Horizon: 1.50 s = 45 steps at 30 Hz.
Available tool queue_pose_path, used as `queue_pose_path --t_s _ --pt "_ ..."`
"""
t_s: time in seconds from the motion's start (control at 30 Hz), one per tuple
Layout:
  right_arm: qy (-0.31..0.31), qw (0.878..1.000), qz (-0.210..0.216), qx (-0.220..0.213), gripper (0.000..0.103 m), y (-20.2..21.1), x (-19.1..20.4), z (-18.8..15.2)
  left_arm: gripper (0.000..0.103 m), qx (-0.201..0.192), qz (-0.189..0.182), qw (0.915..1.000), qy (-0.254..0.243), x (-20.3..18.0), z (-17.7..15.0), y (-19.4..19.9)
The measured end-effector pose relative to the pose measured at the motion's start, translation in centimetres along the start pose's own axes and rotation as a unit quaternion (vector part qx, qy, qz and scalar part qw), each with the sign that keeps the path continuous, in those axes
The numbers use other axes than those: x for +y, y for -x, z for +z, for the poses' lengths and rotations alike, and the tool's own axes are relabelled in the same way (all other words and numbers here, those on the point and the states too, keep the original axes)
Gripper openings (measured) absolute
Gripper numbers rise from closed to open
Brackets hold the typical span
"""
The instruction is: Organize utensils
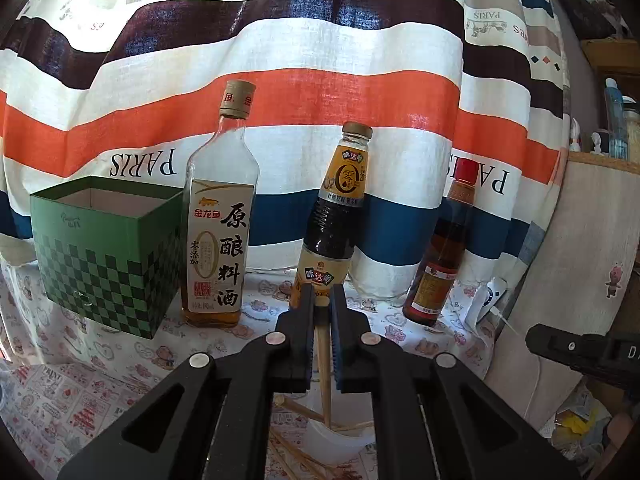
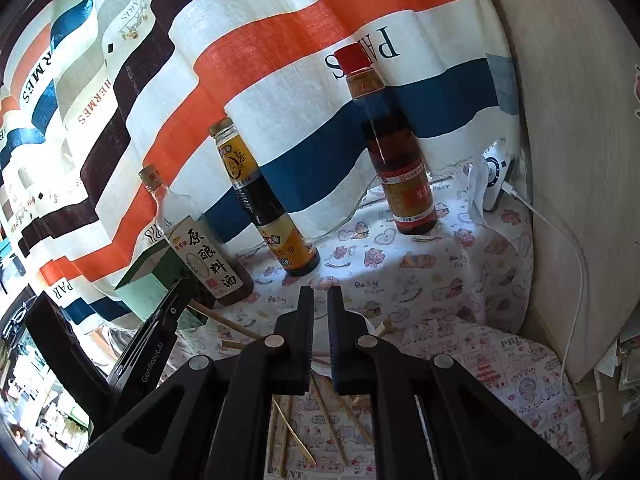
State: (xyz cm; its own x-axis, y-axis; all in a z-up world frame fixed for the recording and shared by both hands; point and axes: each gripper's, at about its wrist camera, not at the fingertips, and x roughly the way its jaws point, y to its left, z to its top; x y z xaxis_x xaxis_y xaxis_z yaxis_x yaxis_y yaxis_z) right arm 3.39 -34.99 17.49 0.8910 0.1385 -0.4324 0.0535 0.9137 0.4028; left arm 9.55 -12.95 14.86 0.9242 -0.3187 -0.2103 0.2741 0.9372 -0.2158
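Chopstick (image 1: 323, 364), held between the near-closed jaws of the left gripper (image 1: 322, 294), slanting down so that its lower end sits in a white cup (image 1: 338, 442) on the printed tablecloth (image 1: 80, 384). Further chopsticks lie loose on the cloth beside and below the cup (image 2: 332, 412). Right gripper (image 2: 321, 294): jaws narrowly parted with nothing visibly between them, poised above the same cup, whose rim is partly hidden behind the fingers.

Risk, as judged: the cup looks light, so a sideways pull on the stick could tip it, and an off-centre release could drop the stick onto the cloth.

Surroundings: cooking-wine bottle (image 1: 218, 220), soy-sauce bottle (image 1: 334, 216) and red-capped bottle (image 1: 444, 248) stand in a row before the striped curtain (image 1: 320, 40), just beyond the gripper tips. A green checkered box (image 1: 104, 256) stands open at far left. The two grippers crowd the same small space.
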Motion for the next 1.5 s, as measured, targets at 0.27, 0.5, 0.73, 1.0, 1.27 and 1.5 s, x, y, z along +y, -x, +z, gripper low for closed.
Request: queue_pose_path --t_s 0.27,0.5,0.73,1.0,1.27,1.5 --pt "0.002 1.000 0.005 -0.009 0.027 0.7 0.3 -0.1 0.053 -0.037 0.027 0.9981 -0.042 0.2 1.0 4.8" --pt "0.037 0.998 0.013 -0.057 0.052 4.6 2.8 -1.7 0.084 -0.065 0.073 0.9927 -0.070 3.2 0.8 11.2" --pt "0.089 0.994 -0.009 -0.062 0.057 5.0 2.6 -6.5 0.103 -0.066 0.105 0.9884 -0.088 6.2 -3.3 14.4" --pt "0.064 0.994 -0.059 0.071 0.059 -3.2 -2.3 -12.5 0.103 0.012 0.136 0.9887 -0.061 10.4 -9.4 10.8" --pt "0.096 0.971 -0.072 0.205 0.051 -10.2 -3.0 -16.4 0.103 0.059 0.153 0.9854 -0.044 12.0 -11.4 8.0" --pt "0.115 0.962 -0.102 0.226 0.031 -13.3 -3.4 -17.7 0.103 0.083 0.121 0.9890 -0.011 12.4 -11.5 7.7"
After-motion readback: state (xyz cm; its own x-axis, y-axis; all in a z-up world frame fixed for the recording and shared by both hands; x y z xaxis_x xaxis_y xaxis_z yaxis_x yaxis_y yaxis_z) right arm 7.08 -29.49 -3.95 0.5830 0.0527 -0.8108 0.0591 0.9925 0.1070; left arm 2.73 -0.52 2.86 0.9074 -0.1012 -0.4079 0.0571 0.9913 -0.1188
